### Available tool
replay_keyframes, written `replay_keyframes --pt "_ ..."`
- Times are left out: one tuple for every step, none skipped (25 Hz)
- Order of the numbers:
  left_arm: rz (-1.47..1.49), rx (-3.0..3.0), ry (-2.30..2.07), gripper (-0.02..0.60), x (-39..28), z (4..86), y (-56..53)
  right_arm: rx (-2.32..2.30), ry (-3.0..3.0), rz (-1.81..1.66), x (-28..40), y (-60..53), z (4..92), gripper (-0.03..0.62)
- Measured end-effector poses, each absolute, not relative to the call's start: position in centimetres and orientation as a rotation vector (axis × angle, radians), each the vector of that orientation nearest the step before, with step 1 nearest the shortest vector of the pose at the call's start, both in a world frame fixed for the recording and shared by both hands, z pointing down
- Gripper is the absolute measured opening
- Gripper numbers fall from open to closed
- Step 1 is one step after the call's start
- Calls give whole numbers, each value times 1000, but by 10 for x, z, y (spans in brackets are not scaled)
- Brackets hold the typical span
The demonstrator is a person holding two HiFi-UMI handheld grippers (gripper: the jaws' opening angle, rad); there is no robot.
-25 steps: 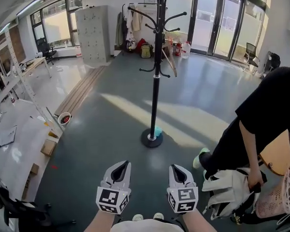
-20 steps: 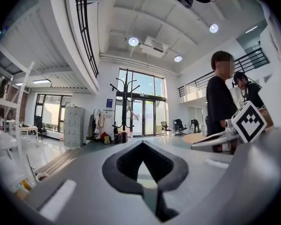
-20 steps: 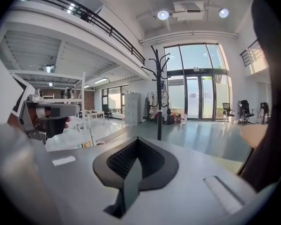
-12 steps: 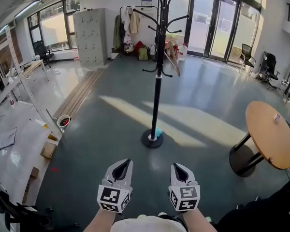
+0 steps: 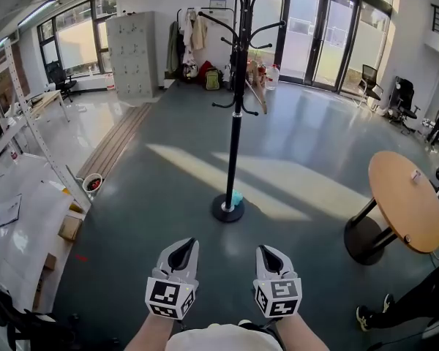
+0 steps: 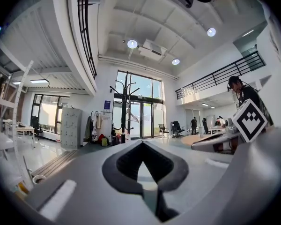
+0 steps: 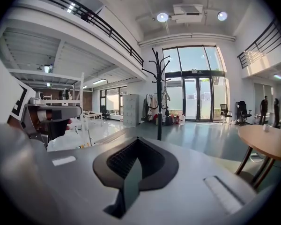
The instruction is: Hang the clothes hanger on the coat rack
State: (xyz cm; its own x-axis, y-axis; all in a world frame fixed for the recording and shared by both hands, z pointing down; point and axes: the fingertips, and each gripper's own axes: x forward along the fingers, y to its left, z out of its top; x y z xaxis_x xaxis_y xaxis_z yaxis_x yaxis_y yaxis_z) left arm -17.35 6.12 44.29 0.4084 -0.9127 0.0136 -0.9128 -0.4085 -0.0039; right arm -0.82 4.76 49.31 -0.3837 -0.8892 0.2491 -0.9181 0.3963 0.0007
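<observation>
The black coat rack (image 5: 234, 108) stands upright on its round base (image 5: 227, 209) in the middle of the grey floor, its hooked arms at the top. It also shows far ahead as the coat rack (image 6: 125, 107) and the coat rack (image 7: 158, 97). A pale hanger-shaped outline (image 6: 132, 117) shows by its arms; I cannot tell whether it hangs there. My left gripper (image 5: 182, 247) and right gripper (image 5: 268, 251) are side by side low in the head view, well short of the rack. Both are shut with nothing between the jaws. The left gripper (image 6: 141, 143) and right gripper (image 7: 137, 139) point toward the rack.
A round wooden table (image 5: 406, 196) stands at the right, with a person's leg and shoe (image 5: 395, 311) below it. A white table (image 5: 22, 225), a metal shelf frame (image 5: 40, 134) and a cardboard box (image 5: 69, 227) line the left. A grey locker (image 5: 132, 46) and glass doors (image 5: 329, 35) are at the back.
The person in black with the white bag has left the right side, uncovering the round table; only a leg remains. Both grippers stay where they were, still shut.
</observation>
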Motion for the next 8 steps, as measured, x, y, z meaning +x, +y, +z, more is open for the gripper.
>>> replay_keyframes --pt "24 2633 -1704 0 -173 444 60 1606 -2441 206 -7 47 494 26" --pt "25 2633 -1702 0 -172 445 60 1606 -2439 208 -7 47 496 26" --pt "27 2634 -1700 0 -172 446 59 1605 -2437 210 -7 46 497 26" --pt "27 2635 -1698 0 -172 446 59 1605 -2435 210 -8 46 498 26" --pt "27 2636 -1696 0 -173 447 59 1604 -2434 210 -8 46 498 26" --pt "26 2637 -1696 0 -173 446 58 1604 -2433 209 -9 46 498 26" --pt "25 2637 -1696 0 -173 446 58 1603 -2432 208 -9 45 498 26" --pt "24 2638 -1695 0 -174 445 57 1602 -2431 207 -10 45 497 26"
